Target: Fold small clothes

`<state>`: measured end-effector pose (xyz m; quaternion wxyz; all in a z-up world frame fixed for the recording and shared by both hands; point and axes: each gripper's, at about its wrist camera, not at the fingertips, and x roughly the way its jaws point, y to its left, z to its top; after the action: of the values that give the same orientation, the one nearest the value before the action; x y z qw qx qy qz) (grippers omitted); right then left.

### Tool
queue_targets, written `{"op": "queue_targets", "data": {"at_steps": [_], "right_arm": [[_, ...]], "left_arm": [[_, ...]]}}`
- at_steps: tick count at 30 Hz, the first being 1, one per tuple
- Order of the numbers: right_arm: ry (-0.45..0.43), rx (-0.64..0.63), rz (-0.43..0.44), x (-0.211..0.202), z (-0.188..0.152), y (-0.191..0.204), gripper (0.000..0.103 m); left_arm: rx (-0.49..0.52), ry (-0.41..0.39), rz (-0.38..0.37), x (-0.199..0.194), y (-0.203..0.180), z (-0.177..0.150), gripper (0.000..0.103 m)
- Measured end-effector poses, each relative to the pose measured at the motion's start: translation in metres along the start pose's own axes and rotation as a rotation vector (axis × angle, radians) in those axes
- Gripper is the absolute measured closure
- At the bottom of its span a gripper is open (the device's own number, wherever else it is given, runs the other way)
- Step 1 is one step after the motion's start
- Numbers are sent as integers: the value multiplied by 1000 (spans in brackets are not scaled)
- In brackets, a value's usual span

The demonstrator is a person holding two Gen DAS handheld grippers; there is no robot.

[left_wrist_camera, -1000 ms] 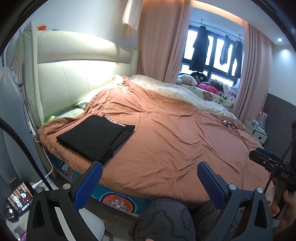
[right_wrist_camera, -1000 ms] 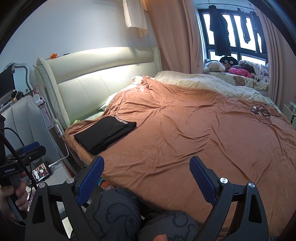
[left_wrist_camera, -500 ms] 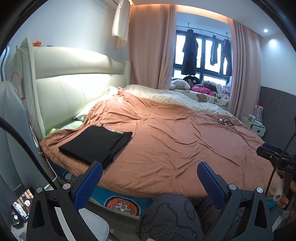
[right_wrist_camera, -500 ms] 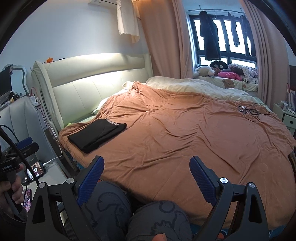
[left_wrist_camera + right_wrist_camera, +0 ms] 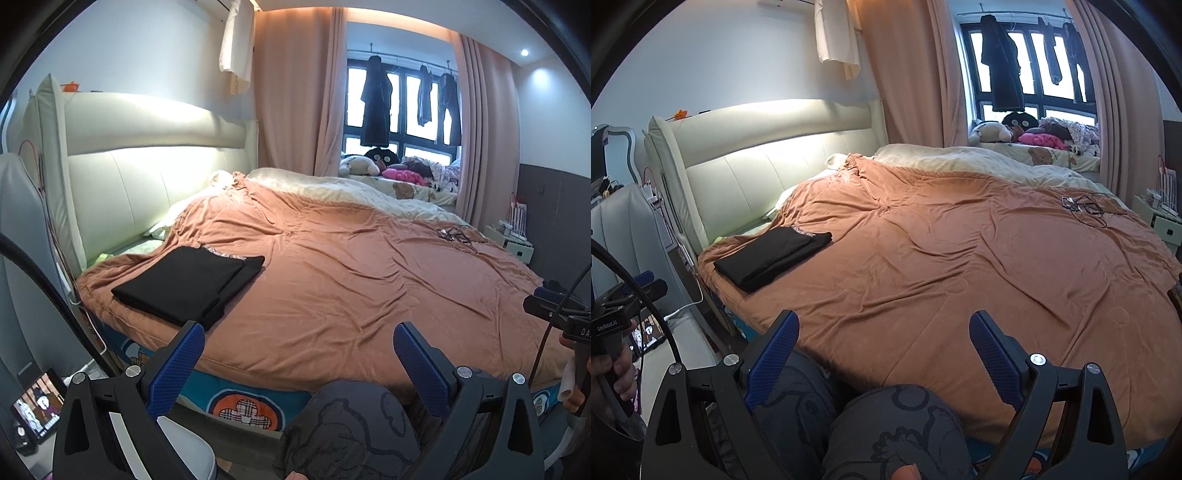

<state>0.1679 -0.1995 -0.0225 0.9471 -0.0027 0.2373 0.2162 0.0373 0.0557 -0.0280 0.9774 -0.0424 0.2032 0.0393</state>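
Left tongs: the black two-finger tongs with blue ribbed pads [image 5: 295,354] are spread wide with nothing between the pads; they hang off the near edge of the bed, above the person's knee.
Right tongs: the matching black tongs with blue ribbed pads [image 5: 884,347] are likewise spread wide and hold nothing, raised over the near edge of the bed.
Folded garment: a black cloth folded into a flat rectangle [image 5: 188,282] lies on the near left corner of the bed, close to the headboard end, well apart from both tongs; a strip of pale patterned fabric shows along its far edge. The right view shows it in the same corner [image 5: 772,253].
Bed cover: a wrinkled rust-orange quilt [image 5: 351,273] covers most of the bed, with a cream blanket [image 5: 332,186] bunched at its far side.
Headboard: a padded cream leather headboard [image 5: 147,147] stands at the left.
Cables: a small tangle of dark cords [image 5: 1086,206] lies on the far right of the quilt.
Person: knees in grey printed trousers [image 5: 886,424] sit below the tongs; a hand [image 5: 613,373] grips the left handle at the edge of the right view.
Window: dark clothes [image 5: 375,103] hang in front of it, between pink curtains [image 5: 295,88].
Sill bed: soft toys [image 5: 1015,131] are piled beneath the window.
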Motion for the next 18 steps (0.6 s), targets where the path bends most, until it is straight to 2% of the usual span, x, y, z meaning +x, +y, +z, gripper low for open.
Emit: {"op": "queue_targets", "data": {"at_steps": [6,18], "right_arm": [[16,3,3,6,-3,2,10],[20,10,5,5,-5,-1,10]], "left_arm": [[-6,28,2,10,3,-4,0],[-5,30,2,8,5,-3,0]]}}
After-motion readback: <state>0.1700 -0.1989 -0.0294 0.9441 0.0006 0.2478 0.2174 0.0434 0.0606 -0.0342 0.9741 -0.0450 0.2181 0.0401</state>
